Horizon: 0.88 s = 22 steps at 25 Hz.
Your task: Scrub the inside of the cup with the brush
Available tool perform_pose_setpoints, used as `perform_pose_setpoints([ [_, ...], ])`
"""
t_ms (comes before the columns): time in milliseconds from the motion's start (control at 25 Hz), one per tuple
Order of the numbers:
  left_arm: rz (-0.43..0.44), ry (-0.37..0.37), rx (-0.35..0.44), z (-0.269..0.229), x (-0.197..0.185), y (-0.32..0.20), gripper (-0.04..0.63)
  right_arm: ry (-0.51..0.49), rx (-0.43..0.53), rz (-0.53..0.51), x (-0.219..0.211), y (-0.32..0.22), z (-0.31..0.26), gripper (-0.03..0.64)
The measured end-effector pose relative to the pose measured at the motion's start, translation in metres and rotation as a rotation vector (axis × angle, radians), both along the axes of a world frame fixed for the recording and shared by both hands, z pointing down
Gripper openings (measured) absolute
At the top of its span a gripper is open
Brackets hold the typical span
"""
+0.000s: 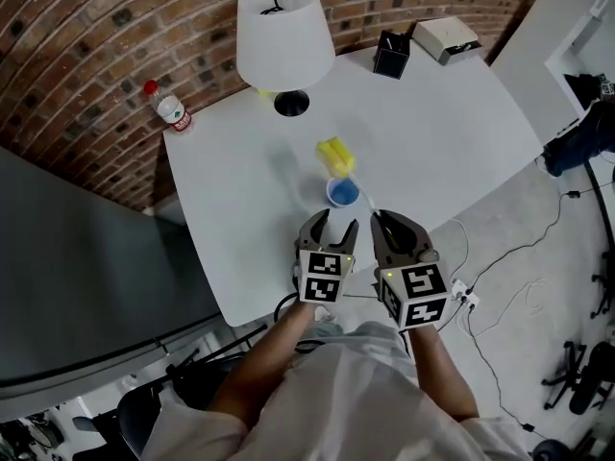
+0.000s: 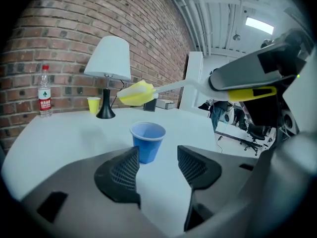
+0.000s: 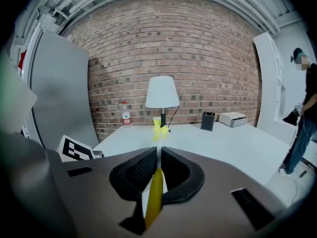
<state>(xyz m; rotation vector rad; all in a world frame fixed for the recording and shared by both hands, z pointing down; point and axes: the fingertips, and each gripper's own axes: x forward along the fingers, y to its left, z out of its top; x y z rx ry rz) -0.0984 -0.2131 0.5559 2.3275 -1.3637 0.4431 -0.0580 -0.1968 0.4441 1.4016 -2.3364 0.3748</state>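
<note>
A small blue plastic cup (image 1: 343,192) stands upright on the white desk (image 1: 432,133), near its front edge and just ahead of both grippers. The left gripper (image 2: 157,165) is open, its jaws spread and empty, with the cup a little beyond their tips. The right gripper (image 3: 158,167) is clamped on the handle of a white brush with a yellow sponge head (image 1: 335,156). The head is raised above the cup's far side, not inside it. A white-shaded table lamp (image 1: 284,36) stands farther back.
</note>
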Motion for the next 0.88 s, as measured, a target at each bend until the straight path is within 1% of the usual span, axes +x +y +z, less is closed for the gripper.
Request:
perform_pose_setpoints([
  [120, 0.0, 0.002, -0.01, 0.007, 0.001, -0.008, 0.25, -0.003, -0.004, 0.01, 0.003, -0.005, 0.004, 0.025],
  [400, -0.011, -0.004, -0.028, 0.021, 0.002, -0.03, 0.293, -0.013, -0.003, 0.013, 0.004, -0.017, 0.011, 0.025],
  [520, -0.017, -0.011, -0.029, 0.025, 0.001, -0.04, 0.301, -0.021, -0.002, 0.024, 0.01, -0.022, 0.015, 0.025],
  [720, -0.001, -0.022, -0.037, 0.03, 0.004, -0.05, 0.313, -0.029, 0.001, 0.037, 0.015, -0.029, 0.019, 0.025],
  [880, 0.013, -0.047, -0.044, 0.033, 0.006, -0.056, 0.313, -0.038, -0.003, 0.045, 0.019, -0.034, 0.022, 0.025],
])
